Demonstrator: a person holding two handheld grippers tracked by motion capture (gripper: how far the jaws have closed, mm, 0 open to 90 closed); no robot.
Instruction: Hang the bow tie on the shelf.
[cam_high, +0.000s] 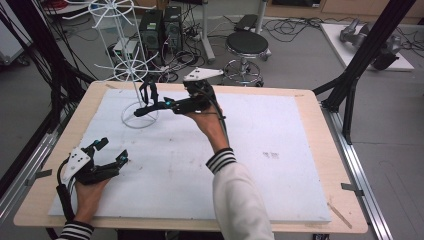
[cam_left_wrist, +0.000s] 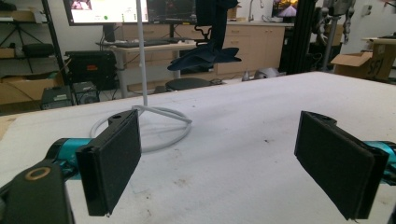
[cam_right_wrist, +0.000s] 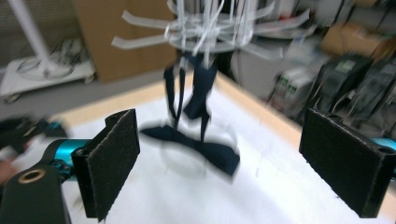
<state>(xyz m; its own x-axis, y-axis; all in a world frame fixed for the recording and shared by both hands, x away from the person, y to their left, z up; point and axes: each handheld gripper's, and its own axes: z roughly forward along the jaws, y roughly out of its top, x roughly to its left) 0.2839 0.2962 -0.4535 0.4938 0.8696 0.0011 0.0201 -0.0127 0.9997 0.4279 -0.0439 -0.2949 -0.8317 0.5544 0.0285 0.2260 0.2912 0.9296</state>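
Note:
A white wire rack (cam_high: 131, 65) stands on a ring base (cam_high: 140, 119) at the table's far left. A dark navy cloth piece with thin straps (cam_high: 149, 93) hangs from its lower spokes. My right gripper (cam_high: 152, 106) is just right of that cloth, open, with nothing between its pads. In the right gripper view the cloth (cam_right_wrist: 196, 98) hangs ahead of the open right gripper (cam_right_wrist: 219, 163), under the rack's spokes (cam_right_wrist: 210, 32); this view is blurred. My left gripper (cam_high: 112, 151) rests open near the front left. The left gripper view shows the open left gripper (cam_left_wrist: 219, 163), the ring base (cam_left_wrist: 154, 126) and the cloth (cam_left_wrist: 205, 53).
A white foam board (cam_high: 280, 165) covers the wooden table (cam_high: 310, 100). Black frame posts (cam_high: 357, 70) stand off the right edge. A stool (cam_high: 246, 47) and computer towers (cam_high: 160, 27) are on the floor beyond the far edge.

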